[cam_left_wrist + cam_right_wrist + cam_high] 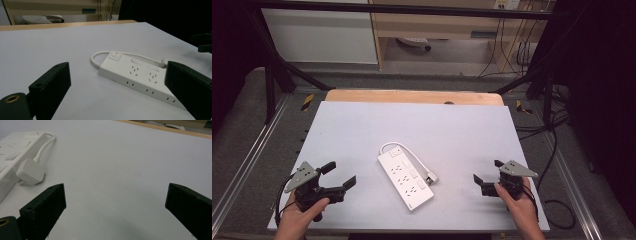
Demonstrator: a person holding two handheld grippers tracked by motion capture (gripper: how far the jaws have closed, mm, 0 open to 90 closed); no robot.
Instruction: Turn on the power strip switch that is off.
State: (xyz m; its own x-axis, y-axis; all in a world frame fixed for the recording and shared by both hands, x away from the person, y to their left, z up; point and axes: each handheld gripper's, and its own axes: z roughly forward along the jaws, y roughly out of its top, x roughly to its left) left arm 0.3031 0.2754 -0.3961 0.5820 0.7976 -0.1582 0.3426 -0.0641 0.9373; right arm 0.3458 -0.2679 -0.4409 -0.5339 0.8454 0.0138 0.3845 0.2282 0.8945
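High view — unbranded white power strip (pixel 406 180)

White table (pixel 362 125) (wood-edged) — grey floor (pixel 412 80), black frame (pixel 412 9).

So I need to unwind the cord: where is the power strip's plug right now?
In the high view the plug lies on the white table against the power strip's right side, nearer the right gripper.
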